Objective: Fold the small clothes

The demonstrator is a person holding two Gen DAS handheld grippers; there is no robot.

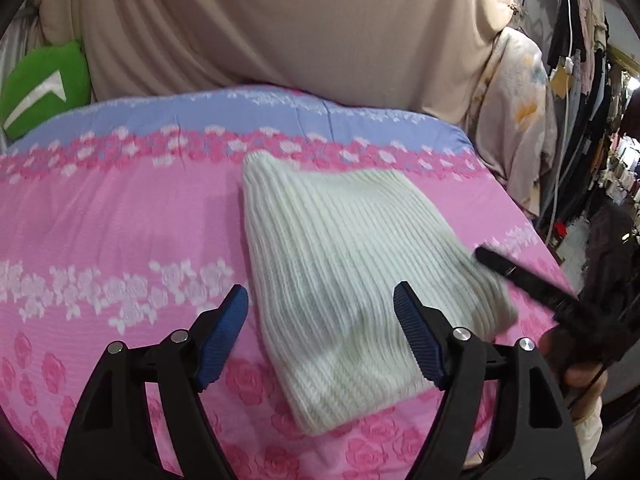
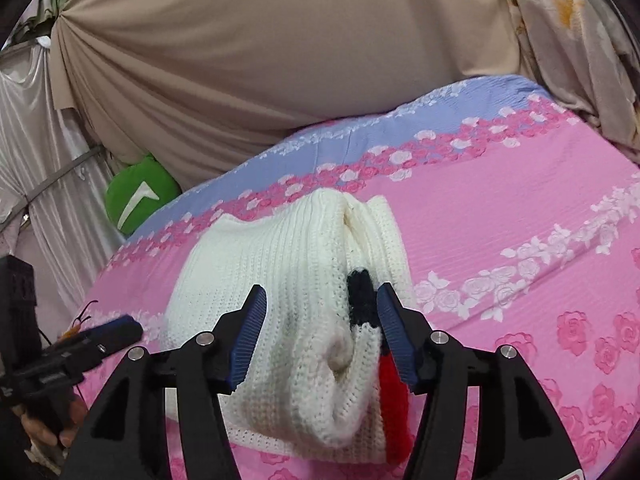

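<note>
1. The white knit garment (image 1: pixel 340 264) lies folded into a thick ribbed bundle on the bed (image 1: pixel 100 216), on its pink rose-printed cover, a little right of the middle in my left wrist view.
2. In that same view my left tongs (image 1: pixel 320 316) stand wide apart above the near end of the bundle. The blue pads (image 1: pixel 224 332) touch nothing; one hangs over bare cover, the other over the knit.
3. At the right edge a black finger of my right tongs (image 1: pixel 528 280) reaches the bundle's right border. From this view I cannot tell whether it touches the knit.
4. A tan drape (image 1: pixel 280 20) hangs behind the bed, a green cushion (image 1: pixel 44 84) sits at the left, and clothes hang on a rack (image 1: pixel 580 40) at the right.
5. From the right wrist view the garment (image 2: pixel 288 280) fills the middle, its folded layers showing a black patch (image 2: pixel 362 292) and a red patch (image 2: pixel 394 392) along the right side.
6. My right tongs (image 2: pixel 320 328) are about half open and straddle the bundle's near end; both pads appear just clear of the knit, gripping nothing.
7. The left tongs (image 2: pixel 116 332) show at the left edge, just beside the bundle, with my hand (image 2: pixel 44 428) on the grip below.
</note>
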